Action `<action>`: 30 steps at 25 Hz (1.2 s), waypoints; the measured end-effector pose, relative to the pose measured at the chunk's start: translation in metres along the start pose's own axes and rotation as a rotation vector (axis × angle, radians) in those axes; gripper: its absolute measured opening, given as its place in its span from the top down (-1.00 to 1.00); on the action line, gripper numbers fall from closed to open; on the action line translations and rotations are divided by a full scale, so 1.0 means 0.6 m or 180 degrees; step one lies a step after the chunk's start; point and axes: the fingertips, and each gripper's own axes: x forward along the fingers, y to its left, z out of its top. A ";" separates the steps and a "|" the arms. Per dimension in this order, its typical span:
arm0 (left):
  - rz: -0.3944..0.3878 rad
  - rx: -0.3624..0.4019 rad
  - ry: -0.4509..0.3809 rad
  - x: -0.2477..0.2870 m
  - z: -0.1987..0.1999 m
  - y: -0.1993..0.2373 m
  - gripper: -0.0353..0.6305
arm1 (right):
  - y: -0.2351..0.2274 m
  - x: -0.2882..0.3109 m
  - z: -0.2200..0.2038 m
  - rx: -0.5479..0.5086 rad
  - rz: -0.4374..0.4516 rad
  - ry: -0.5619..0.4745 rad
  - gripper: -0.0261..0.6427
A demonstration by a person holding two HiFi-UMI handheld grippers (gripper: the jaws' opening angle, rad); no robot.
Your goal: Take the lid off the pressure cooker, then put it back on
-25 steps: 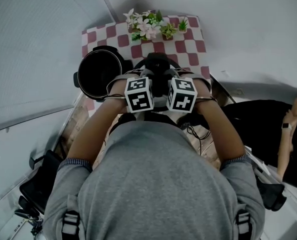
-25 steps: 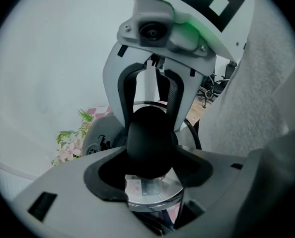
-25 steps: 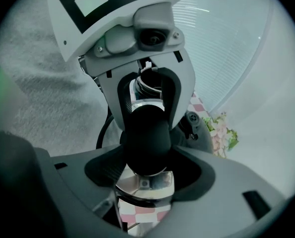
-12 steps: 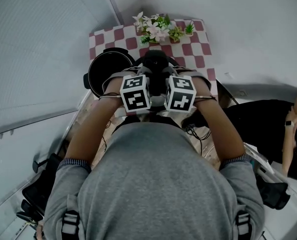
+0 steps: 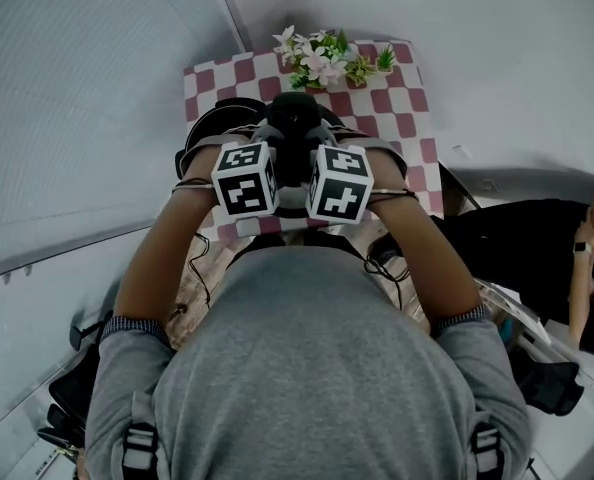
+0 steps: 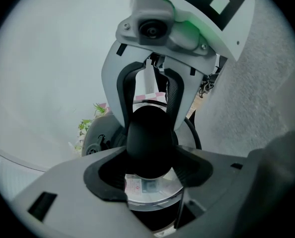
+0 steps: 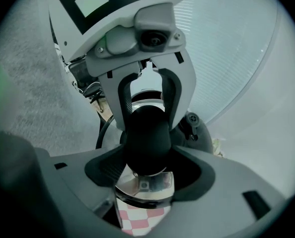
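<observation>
Two grippers (image 6: 150, 168) (image 7: 150, 170) clamp lid (image 6: 155, 195) knob (image 6: 148, 140), pointing up.

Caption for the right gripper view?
Right gripper and left gripper clamp the lid knob from opposite sides over the checkered cloth.

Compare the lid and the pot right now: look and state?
Finish: the lid is shiny steel with a black knob; the pot looks dark all over.
Support: the lid is carried by that knob, clamped between the left tongs and right tongs; the pot stands on the checked cloth.
Shared: both are round.
</observation>
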 end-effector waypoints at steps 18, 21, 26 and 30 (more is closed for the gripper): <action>-0.0234 0.0249 0.0158 -0.038 -0.149 0.017 0.00 | -0.009 0.083 0.131 0.0346 -0.0038 -0.0121 0.06; -0.0310 0.0328 0.0148 -0.042 -0.170 0.017 0.00 | -0.007 0.095 0.148 0.0465 -0.0028 -0.0115 0.06; -0.0512 0.0487 0.0166 -0.047 -0.199 0.021 0.00 | -0.011 0.114 0.170 0.0719 -0.0045 -0.0079 0.06; -0.0668 0.0630 0.0200 -0.046 -0.221 0.022 0.00 | -0.011 0.134 0.185 0.0905 -0.0045 -0.0096 0.06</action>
